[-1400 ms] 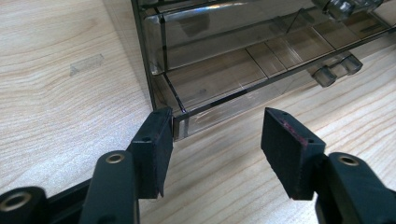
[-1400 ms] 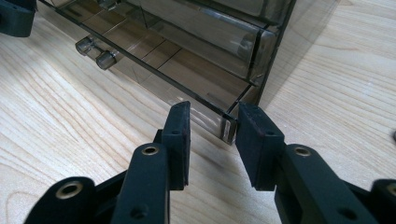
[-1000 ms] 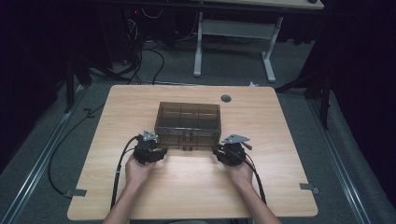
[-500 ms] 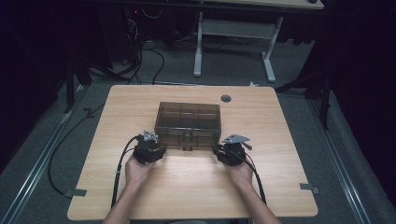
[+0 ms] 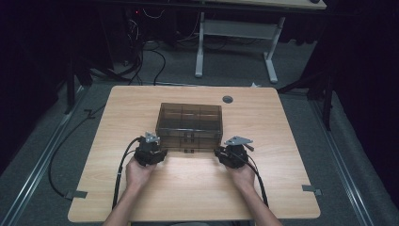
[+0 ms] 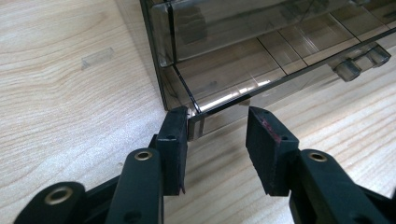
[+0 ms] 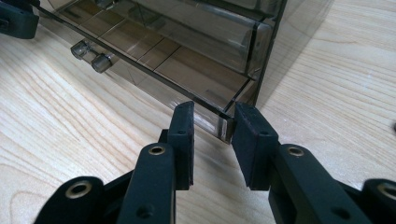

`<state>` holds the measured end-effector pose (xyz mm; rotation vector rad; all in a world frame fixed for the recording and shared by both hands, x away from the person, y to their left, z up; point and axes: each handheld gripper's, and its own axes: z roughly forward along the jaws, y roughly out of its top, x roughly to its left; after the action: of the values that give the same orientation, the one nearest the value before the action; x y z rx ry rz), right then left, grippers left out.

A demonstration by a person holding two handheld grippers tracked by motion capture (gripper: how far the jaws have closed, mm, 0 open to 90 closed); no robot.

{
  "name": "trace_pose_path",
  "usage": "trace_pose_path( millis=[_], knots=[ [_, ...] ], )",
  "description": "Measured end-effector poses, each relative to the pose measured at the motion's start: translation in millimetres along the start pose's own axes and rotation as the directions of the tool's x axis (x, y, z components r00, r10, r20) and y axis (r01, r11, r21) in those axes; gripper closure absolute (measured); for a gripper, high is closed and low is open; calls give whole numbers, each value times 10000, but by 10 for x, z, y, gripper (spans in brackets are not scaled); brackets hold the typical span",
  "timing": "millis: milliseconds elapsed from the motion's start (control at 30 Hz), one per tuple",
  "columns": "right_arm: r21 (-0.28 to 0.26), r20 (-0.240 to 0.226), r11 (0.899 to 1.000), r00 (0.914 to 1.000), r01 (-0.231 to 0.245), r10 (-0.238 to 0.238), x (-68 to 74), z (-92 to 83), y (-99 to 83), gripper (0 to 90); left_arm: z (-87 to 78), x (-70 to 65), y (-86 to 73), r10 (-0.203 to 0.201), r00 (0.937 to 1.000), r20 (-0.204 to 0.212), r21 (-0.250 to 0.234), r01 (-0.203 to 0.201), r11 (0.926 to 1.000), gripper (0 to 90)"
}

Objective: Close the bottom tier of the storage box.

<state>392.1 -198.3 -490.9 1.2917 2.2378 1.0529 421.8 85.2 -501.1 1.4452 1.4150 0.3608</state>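
one drawer box (image 5: 189, 123), two grippers

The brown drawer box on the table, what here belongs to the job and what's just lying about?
In the job:
- smoky clear drawer box
- its bottom drawer, front corners between the jaws
- left claw
- right claw

Lying about:
- round grommet in the table
- white desk frame behind
- floor cables

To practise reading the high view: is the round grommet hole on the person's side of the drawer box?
No. The grommet hole lies beyond the drawer box.
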Motion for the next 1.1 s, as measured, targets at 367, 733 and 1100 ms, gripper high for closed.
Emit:
trace_pose_path(
  millis=[367,733,1100],
  knots=[
    [4,-116,10000,9999,-10,10,14,-27,-28,697,-33,-21,-14,146,9999,1,142,-146,9998,591],
    [-12,-179,10000,9998,-58,58,22,-43,-50,697,-59,-27,-18,123,9999,5,230,-123,9997,590],
    [25,-245,9999,9996,-126,126,39,-65,-73,696,-103,-34,-16,170,9998,91,378,-174,9991,589]
  ],
)
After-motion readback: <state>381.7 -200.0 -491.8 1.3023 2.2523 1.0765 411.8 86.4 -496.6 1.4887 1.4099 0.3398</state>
